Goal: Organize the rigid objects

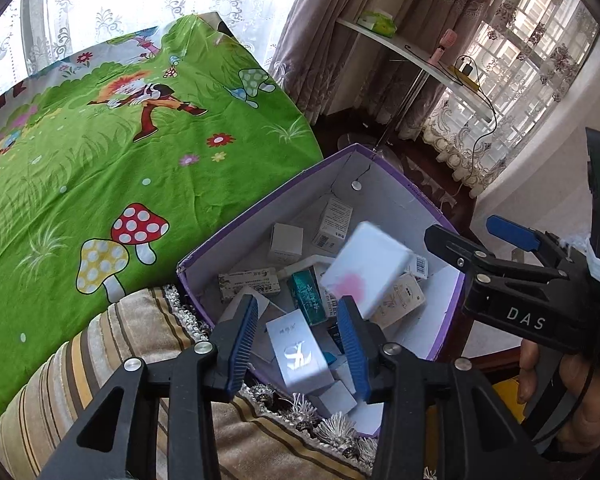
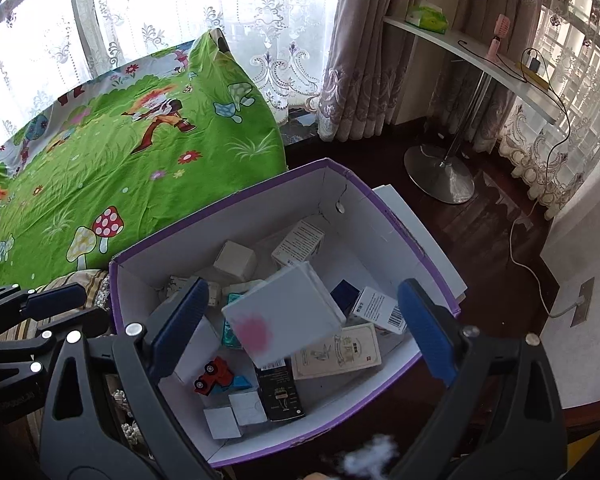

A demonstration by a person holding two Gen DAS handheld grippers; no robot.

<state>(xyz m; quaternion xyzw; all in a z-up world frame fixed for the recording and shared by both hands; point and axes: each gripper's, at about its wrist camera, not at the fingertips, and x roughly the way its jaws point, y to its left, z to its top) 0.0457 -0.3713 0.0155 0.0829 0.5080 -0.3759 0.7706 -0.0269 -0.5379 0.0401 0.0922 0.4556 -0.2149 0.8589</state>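
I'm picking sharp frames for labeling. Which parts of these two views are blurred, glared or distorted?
Left wrist view: the white box with a pink patch is motion-smeared above the purple bin, and the tall white carton shows glare. Right wrist view: the same box is blurred and the lace curtain is blown out by daylight. Both views bend at the fisheye rim.

The purple box (image 2: 400,224) looks like matt cardboard, white and slightly scuffed inside. In it, the small cartons (image 2: 374,308) are printed paper, the blurred white packet (image 2: 288,308) smooth, and the teal carton (image 1: 308,296) glossy. Left of the box, the green cartoon sheet (image 1: 100,168) is soft matt cloth; the striped cushion (image 1: 140,344) at its near left corner looks plush. Beyond the box, the floor (image 2: 480,220) is dark polished wood.
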